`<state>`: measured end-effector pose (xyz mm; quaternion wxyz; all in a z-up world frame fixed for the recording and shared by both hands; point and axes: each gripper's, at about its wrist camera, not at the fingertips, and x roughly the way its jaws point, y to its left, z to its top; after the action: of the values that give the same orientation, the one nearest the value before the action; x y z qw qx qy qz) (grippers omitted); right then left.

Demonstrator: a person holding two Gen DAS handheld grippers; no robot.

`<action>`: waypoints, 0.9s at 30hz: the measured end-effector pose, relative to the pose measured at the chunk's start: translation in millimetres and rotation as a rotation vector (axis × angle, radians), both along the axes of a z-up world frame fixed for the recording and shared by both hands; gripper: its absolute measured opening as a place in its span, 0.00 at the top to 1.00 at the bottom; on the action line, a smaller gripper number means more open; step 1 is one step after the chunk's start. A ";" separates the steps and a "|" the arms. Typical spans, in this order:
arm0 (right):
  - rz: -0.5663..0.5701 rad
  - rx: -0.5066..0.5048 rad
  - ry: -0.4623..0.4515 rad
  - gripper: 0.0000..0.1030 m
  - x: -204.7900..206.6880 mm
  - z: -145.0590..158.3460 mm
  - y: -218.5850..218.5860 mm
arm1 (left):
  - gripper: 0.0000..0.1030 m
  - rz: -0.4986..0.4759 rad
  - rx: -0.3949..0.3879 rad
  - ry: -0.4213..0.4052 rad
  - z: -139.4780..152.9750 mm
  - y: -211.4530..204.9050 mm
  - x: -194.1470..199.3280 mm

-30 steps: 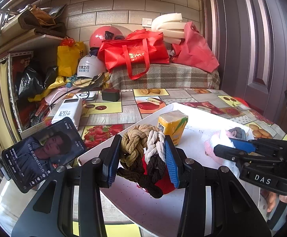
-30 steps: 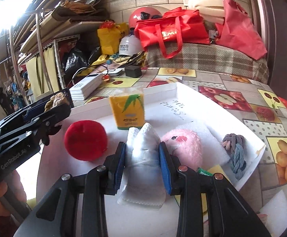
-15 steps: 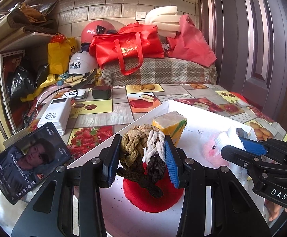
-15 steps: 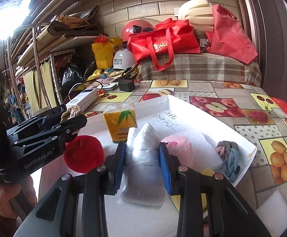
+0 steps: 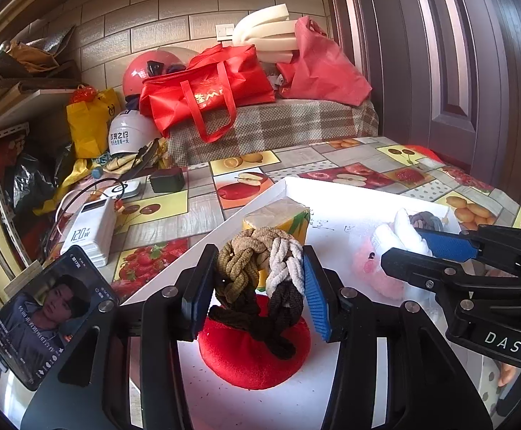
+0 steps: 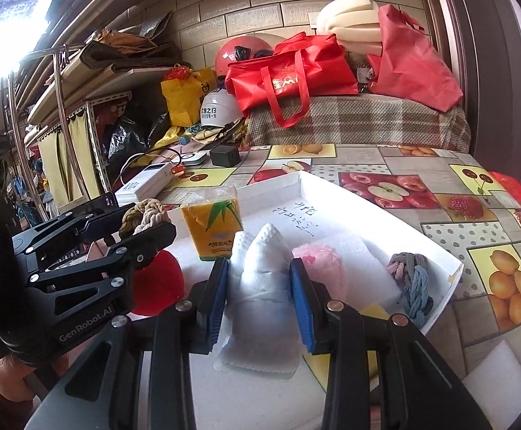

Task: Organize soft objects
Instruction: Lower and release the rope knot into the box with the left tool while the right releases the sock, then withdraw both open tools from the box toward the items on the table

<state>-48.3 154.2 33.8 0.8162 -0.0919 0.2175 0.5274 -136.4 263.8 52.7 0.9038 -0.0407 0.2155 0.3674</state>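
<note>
My left gripper (image 5: 258,286) has a braided rope knot (image 5: 257,261) of tan, white and dark brown between its blue pads. The jaws are opening, but the pads still touch the knot. The knot's dark end hangs onto a red cushion (image 5: 253,358) in the white tray (image 5: 350,193). My right gripper (image 6: 258,294) grips a folded white cloth (image 6: 264,258) whose lower end lies on the tray. Its jaws are opening too. A yellow tissue pack (image 6: 214,229), a pink plush (image 6: 318,261) and a grey-blue knot (image 6: 411,283) also lie in the tray.
The tray sits on a fruit-pattern tablecloth (image 6: 404,186). A phone (image 5: 45,311), a white power bank (image 5: 88,229) and a black charger (image 5: 167,181) lie to its left. Red bags (image 5: 206,96) and helmets crowd the back. A foam block (image 6: 497,383) lies at the near right.
My left gripper has carried the knot rightward over the tray, so the red cushion now lies under it. The gaps between both pairs of pads have widened slightly. The right gripper stayed put.
</note>
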 end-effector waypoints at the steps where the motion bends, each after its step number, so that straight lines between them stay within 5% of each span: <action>1: 0.001 -0.004 -0.002 0.59 -0.5 0.0 0.8 | 0.51 0.014 0.007 0.000 0.2 -0.8 -1.0; 2: -0.002 -0.008 -0.008 0.54 -1.3 -0.1 1.5 | 0.48 0.026 0.015 0.001 0.5 -1.6 -1.3; 3: -0.010 -0.010 -0.017 0.35 -2.5 0.2 1.7 | 0.38 0.037 0.025 -0.002 1.1 -3.1 -2.2; 4: -0.030 -0.003 -0.028 0.27 -3.3 1.0 -0.5 | 0.29 0.060 0.033 -0.014 2.0 -3.4 -5.3; 7: -0.045 0.029 -0.032 0.12 -2.1 2.8 -6.5 | 0.00 0.134 0.027 -0.068 4.1 1.6 -17.9; 9: -0.055 0.030 -0.045 0.00 -3.2 3.2 -6.8 | 0.00 0.130 0.029 -0.084 4.7 1.7 -20.8; 27: -0.074 0.061 -0.104 0.00 -12.7 6.3 -12.4 | 0.00 0.153 0.055 -0.122 10.8 -1.3 -28.6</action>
<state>-61.0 141.8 40.2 0.8477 -0.0862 0.1617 0.4978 -165.1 262.5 63.5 0.8853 -0.0546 0.1461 0.4381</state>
